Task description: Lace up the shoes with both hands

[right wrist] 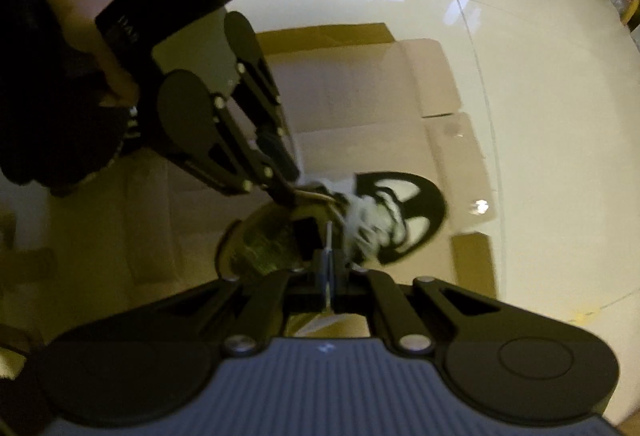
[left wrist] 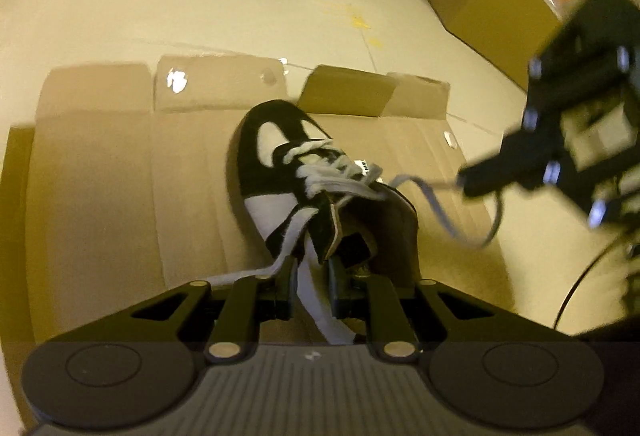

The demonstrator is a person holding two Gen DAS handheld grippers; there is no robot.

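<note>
A: Sneaker sits on flattened cardboard, toe away. Right gripper pinched tight on one lace end, likely for tension.

B: Left gripper, jaws narrow, apparently steadies the collar; grip on the other lace unclear.

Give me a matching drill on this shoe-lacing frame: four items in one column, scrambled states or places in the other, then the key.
Items
1. right gripper
2. left gripper
3. shoe
4. cardboard

States
A. black and white, lying on the cardboard
B. flattened out on the pale floor
C. shut on a lace end
D. jaws narrowly apart, white lace between them

Pairs: 1-C, 2-D, 3-A, 4-B
</note>
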